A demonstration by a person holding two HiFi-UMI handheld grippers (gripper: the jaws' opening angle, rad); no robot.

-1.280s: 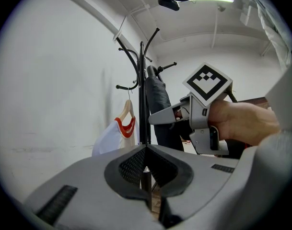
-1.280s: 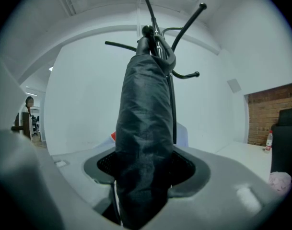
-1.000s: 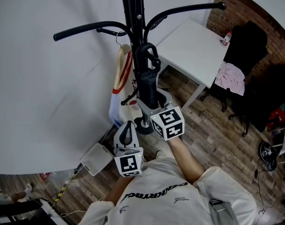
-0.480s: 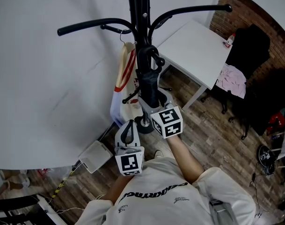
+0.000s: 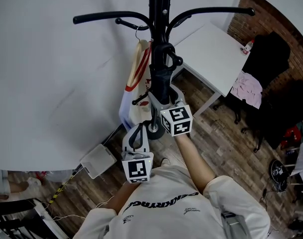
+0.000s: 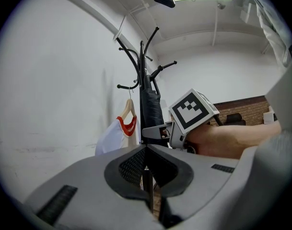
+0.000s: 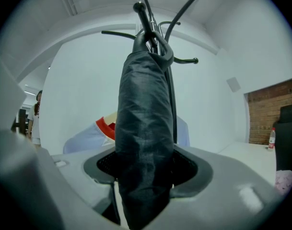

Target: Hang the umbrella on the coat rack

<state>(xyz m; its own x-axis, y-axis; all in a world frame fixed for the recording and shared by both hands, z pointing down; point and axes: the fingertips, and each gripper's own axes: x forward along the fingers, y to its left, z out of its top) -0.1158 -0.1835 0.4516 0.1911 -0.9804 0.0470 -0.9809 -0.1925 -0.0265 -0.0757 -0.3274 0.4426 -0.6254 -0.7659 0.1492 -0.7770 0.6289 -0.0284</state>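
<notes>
The black coat rack (image 5: 159, 4) stands against the white wall, its curved arms (image 5: 111, 18) spreading left and right. A folded black umbrella (image 5: 161, 81) is held upright against the pole, its hooked handle (image 5: 164, 54) right by the pole below the arms. My right gripper (image 5: 160, 97) is shut on the umbrella's body. In the right gripper view the umbrella (image 7: 146, 143) fills the gap between the jaws and its handle (image 7: 153, 42) curls round the rack. My left gripper (image 5: 136, 137) hangs lower left, shut and empty; in its own view the left gripper (image 6: 146, 150) has its jaws meeting.
A white and red shirt (image 5: 136, 83) hangs on a hanger from the rack's left side. A white table (image 5: 211, 54) stands to the right, with a dark chair and pink cloth (image 5: 246, 86) beyond. A white box (image 5: 98, 161) lies on the wood floor by the rack's base (image 5: 153, 131).
My right gripper has carried the umbrella a little closer to the rack's pole. The left gripper has stayed where it was.
</notes>
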